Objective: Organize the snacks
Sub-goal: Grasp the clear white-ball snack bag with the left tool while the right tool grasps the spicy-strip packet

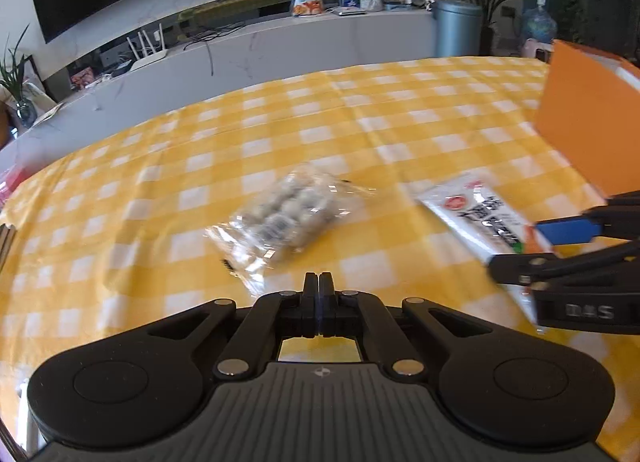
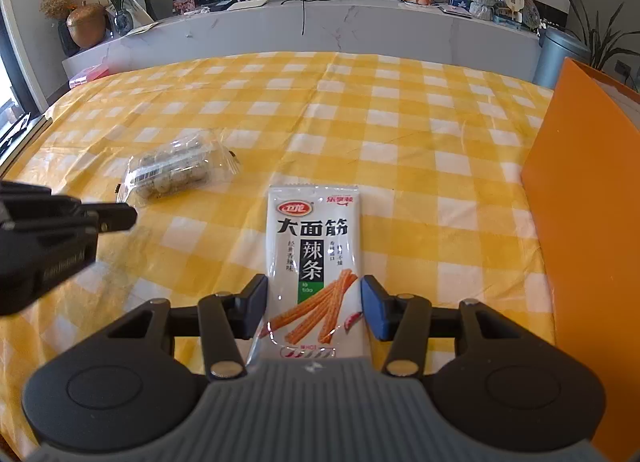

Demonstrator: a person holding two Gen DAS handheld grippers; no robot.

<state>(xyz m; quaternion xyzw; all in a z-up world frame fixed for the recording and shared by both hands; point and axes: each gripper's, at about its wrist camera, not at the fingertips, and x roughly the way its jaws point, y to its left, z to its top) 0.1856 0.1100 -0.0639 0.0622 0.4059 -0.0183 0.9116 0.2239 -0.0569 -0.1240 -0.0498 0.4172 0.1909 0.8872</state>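
left wrist view: the left gripper hangs low over the bench, which is covered in a yellow-and-white checked cloth. its jaws are pressed together with nothing between them. just ahead of them lies a clear bag of round snacks, flat on the cloth and blurred. to the right lies a white spicy-strip packet, with the right gripper reaching in over its near end, one blue pad showing. an orange box stands at the right edge.

right wrist view: the right gripper has its jaws spread wide, one finger on each side of the white spicy-strip packet, which lies flat and lengthwise between them; the fingers sit just beside its edges without clamping it. the clear bag of round snacks lies further left, near the tip of the left gripper. the orange box stands upright on the right, apart from the packet.
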